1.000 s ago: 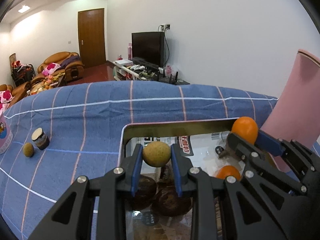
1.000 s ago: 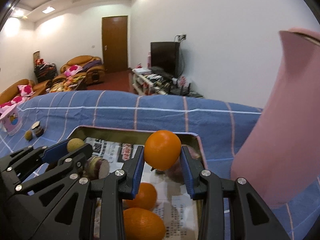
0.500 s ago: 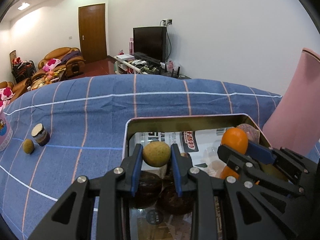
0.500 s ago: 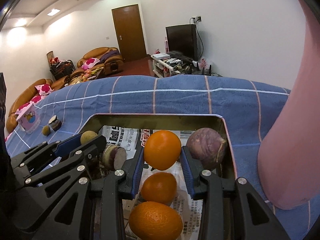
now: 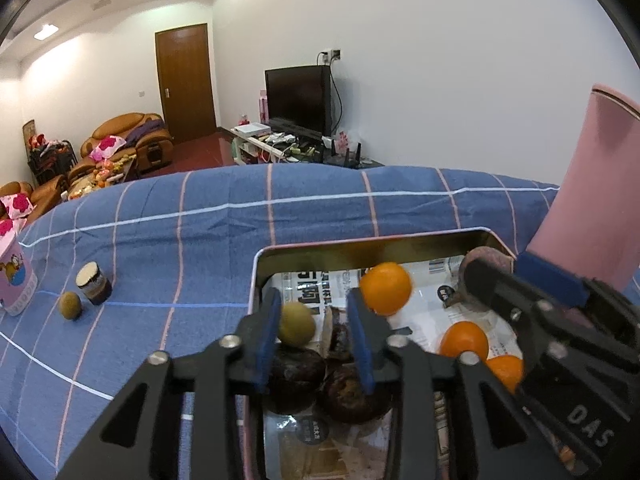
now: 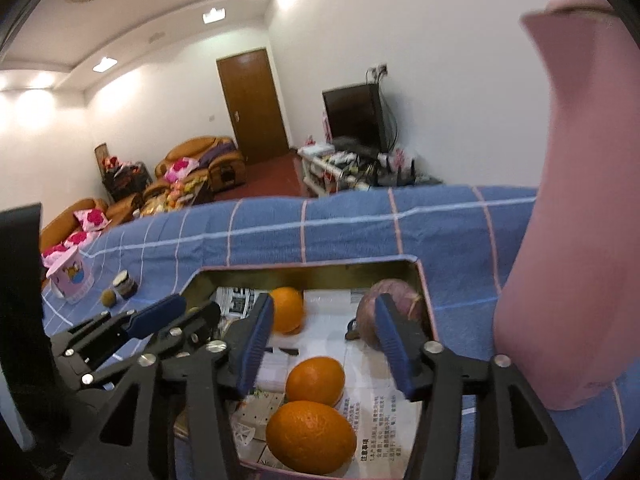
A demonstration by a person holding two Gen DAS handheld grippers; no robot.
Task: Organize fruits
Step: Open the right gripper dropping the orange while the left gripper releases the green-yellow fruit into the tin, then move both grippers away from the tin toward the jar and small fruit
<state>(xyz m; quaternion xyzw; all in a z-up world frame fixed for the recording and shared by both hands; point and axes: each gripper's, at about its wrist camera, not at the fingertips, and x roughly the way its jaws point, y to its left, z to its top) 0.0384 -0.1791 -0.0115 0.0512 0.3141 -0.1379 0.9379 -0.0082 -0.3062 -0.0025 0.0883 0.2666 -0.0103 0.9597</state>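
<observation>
An open metal tin (image 5: 360, 240) lined with newspaper stands on the blue checked cloth. My left gripper (image 5: 314, 312) hovers over the tin's near left part and its jaws are opening. A small yellow-green fruit (image 5: 297, 323) sits between them against the left pad, clear of the right pad, above dark round fruits (image 5: 296, 376). My right gripper (image 6: 324, 304) is also opening, with nothing between its pads. An orange (image 6: 286, 310) lies in the tin just beyond its left finger. Two more oranges (image 6: 316, 380) lie below it, and a purple fruit (image 6: 372, 312) sits at the far right corner.
A tall pink object (image 5: 580, 200) rises right beside the tin's right edge. On the cloth to the left stand a small dark jar (image 5: 94, 288), a loose green fruit (image 5: 70, 306) and a pink box (image 5: 12, 280). Each gripper works close beside the other.
Both grippers went from shut on their fruit to open. The orange left the right gripper and now lies in the tin. The yellow-green fruit has sunk slightly between the left pads.
</observation>
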